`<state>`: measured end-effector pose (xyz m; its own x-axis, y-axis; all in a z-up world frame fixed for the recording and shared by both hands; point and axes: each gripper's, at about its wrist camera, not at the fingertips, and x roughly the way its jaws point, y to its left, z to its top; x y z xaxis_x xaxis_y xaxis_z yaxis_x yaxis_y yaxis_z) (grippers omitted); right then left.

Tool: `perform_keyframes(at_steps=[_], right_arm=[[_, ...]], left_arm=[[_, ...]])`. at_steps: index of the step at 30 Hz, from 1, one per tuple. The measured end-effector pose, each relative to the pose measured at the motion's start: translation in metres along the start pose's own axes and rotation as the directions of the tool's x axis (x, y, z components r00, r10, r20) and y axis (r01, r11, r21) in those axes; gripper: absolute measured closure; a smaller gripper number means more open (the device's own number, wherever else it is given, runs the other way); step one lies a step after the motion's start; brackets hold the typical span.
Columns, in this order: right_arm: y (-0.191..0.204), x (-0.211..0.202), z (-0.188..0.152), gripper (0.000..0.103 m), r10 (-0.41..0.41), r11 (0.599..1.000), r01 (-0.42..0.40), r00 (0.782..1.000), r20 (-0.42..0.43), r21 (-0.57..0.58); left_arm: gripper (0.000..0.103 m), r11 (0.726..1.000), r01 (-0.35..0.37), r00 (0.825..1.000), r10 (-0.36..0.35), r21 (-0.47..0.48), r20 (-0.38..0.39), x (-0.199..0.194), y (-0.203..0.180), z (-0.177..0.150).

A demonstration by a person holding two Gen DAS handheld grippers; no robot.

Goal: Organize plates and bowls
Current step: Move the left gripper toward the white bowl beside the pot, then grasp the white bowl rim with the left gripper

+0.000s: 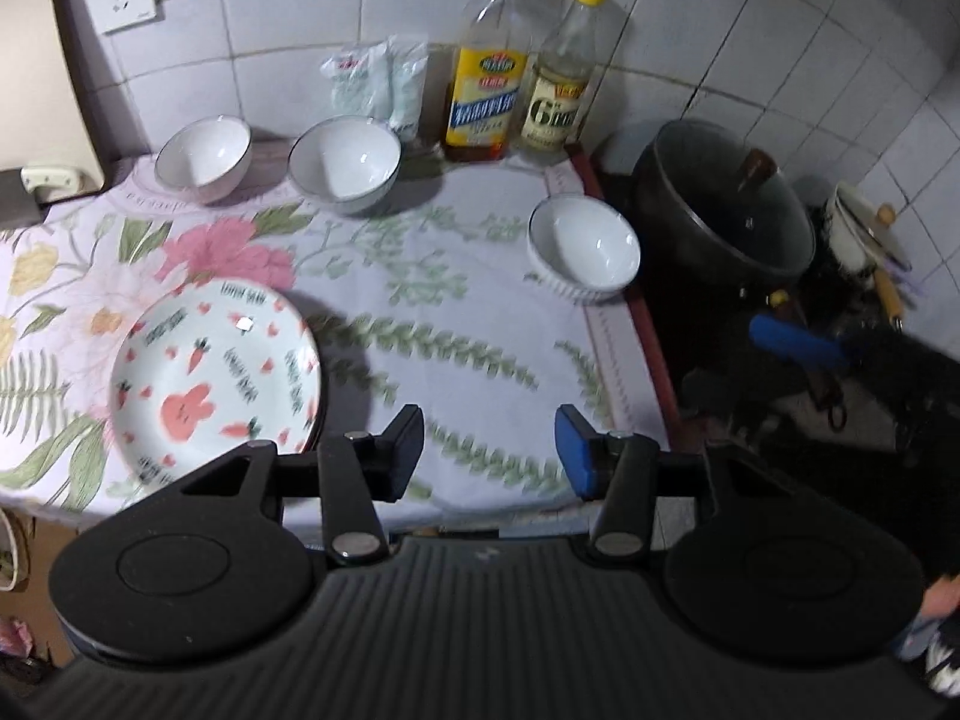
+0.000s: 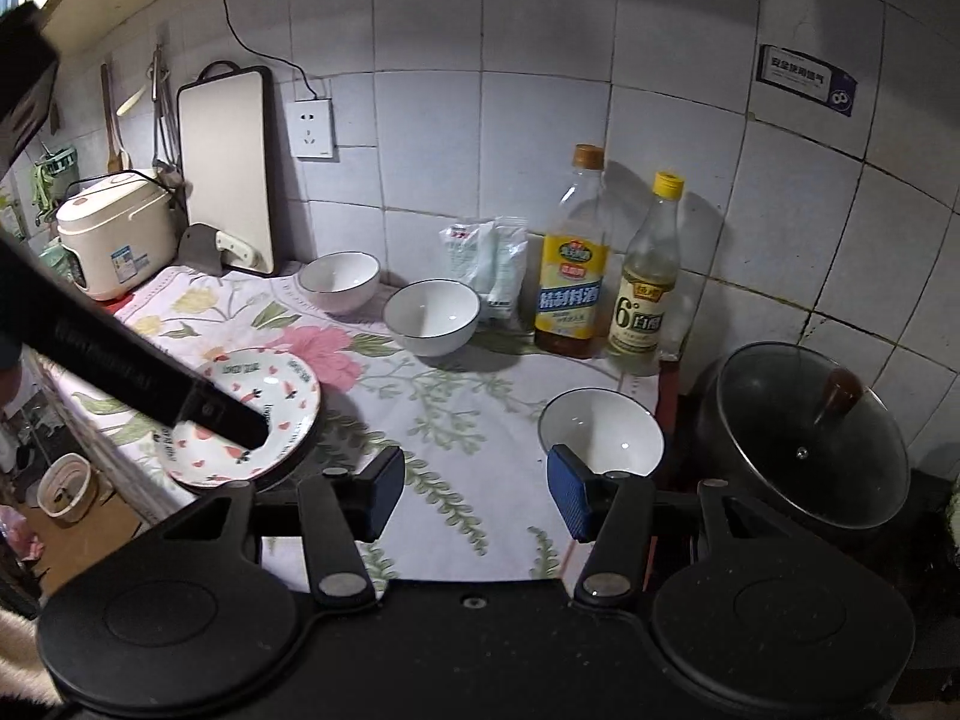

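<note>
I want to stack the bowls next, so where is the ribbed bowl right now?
The ribbed bowl stands at the right edge of the floral cloth, beside the black pot, and shows just beyond the right tool in the right wrist view.

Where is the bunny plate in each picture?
Left wrist view: the bunny plate lies low on the left, on the flowered cloth, just beyond the left fingers.
Right wrist view: the bunny plate lies at mid-left, partly hidden by a black bar crossing over it.
Shared landmark: the big pink flower printed on the cloth sits just behind the plate in both views.
</note>
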<state>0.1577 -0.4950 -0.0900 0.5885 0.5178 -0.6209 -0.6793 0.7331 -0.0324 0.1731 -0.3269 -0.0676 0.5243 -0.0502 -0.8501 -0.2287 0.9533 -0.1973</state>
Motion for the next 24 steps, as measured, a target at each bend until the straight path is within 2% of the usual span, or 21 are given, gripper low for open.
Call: perform_keyframes(at_steps=[3,6,8,15,24], right_arm=[[-0.007,0.016,-0.007,0.045,-0.027,0.999,0.027,1.000,0.002,-0.020],[-0.016,0.034,-0.015,0.043,-0.052,0.999,0.052,0.999,-0.002,-0.012],[-0.024,0.048,-0.020,0.032,-0.053,0.998,0.053,0.999,-0.013,0.017],[-0.045,0.089,-0.037,0.032,-0.073,0.995,0.075,0.997,-0.039,0.059],[-0.066,0.141,-0.064,0.030,-0.114,0.988,0.122,0.990,-0.085,0.099]], left_arm=[[0.055,1.000,-0.002,0.998,0.002,-0.001,0.061,0.015,-0.009,0.009],[0.055,1.000,-0.008,0.996,0.007,0.002,0.087,0.034,-0.019,0.016],[0.055,1.000,0.004,0.996,-0.004,0.002,0.086,0.047,-0.025,0.020],[0.051,1.000,0.026,0.997,-0.025,-0.007,0.074,0.088,-0.039,0.028],[0.047,0.999,0.021,0.998,-0.018,-0.044,0.054,0.147,-0.040,0.042]])
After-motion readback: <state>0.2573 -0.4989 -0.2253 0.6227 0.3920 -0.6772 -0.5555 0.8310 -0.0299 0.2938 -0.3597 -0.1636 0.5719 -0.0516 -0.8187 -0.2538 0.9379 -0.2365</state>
